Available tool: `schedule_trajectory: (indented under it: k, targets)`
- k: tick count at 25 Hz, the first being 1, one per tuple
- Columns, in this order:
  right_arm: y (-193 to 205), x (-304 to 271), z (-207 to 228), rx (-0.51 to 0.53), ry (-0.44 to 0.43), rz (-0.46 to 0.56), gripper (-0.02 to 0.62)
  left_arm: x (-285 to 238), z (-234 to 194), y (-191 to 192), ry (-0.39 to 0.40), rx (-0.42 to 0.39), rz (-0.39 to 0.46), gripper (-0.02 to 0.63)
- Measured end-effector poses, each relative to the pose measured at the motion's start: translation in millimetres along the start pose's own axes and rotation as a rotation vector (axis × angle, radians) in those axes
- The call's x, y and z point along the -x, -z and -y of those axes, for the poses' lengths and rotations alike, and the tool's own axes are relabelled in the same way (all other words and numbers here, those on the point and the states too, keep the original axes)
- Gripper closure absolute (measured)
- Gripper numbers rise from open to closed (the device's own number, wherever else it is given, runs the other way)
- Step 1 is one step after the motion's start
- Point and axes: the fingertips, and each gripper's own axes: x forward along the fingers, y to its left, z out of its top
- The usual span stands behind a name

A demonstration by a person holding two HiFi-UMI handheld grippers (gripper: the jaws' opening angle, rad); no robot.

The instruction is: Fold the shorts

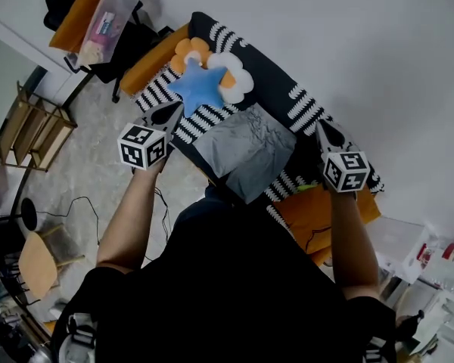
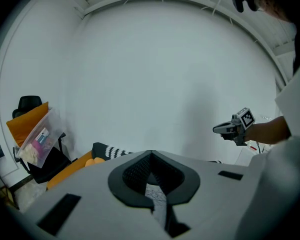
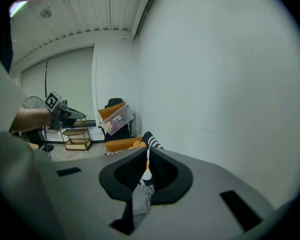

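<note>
The grey shorts [image 1: 246, 153] lie flat on a sofa covered by a black blanket with white stripes [image 1: 306, 108]. My left gripper [image 1: 172, 114] hovers just off the shorts' left side, its jaws shut with nothing seen in them. My right gripper [image 1: 321, 132] hovers off their right side, also shut and empty. In the left gripper view the jaws [image 2: 151, 156] point at the white wall, a strip of the shorts [image 2: 157, 198] shows below them, and the right gripper [image 2: 226, 128] is at the far right. In the right gripper view the shorts [image 3: 140, 198] show under the jaws [image 3: 147, 151].
A blue star cushion [image 1: 199, 85] and a white and orange flower cushion [image 1: 233, 78] lie on the sofa beyond the shorts. A chair holding an orange bag and a clear box [image 1: 102, 21] stands at the far left. A wooden rack [image 1: 34, 131] and a stool [image 1: 38, 263] stand on the floor.
</note>
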Motion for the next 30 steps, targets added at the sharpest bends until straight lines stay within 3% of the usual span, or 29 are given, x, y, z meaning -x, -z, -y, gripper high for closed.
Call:
schedule_trajectory:
  k: [16, 24, 30]
  targets:
    - [21.9, -200.0, 18.7, 0.131, -0.093, -0.191, 0.566, -86.3, -161.7, 45.1, -0.072, 0.103, -0.118, 0.589]
    - [64.4, -306.1, 10.2, 0.159, -0.178, -0.317, 0.557, -141.9, -227.2, 99.7, -0.030, 0.125, -0.133, 0.589]
    - [101.6, -362.3, -2.8, 0.247, -0.232, -0.414, 0.547, -167.6, -253.9, 141.5, 0.035, 0.171, -0.152, 0.588]
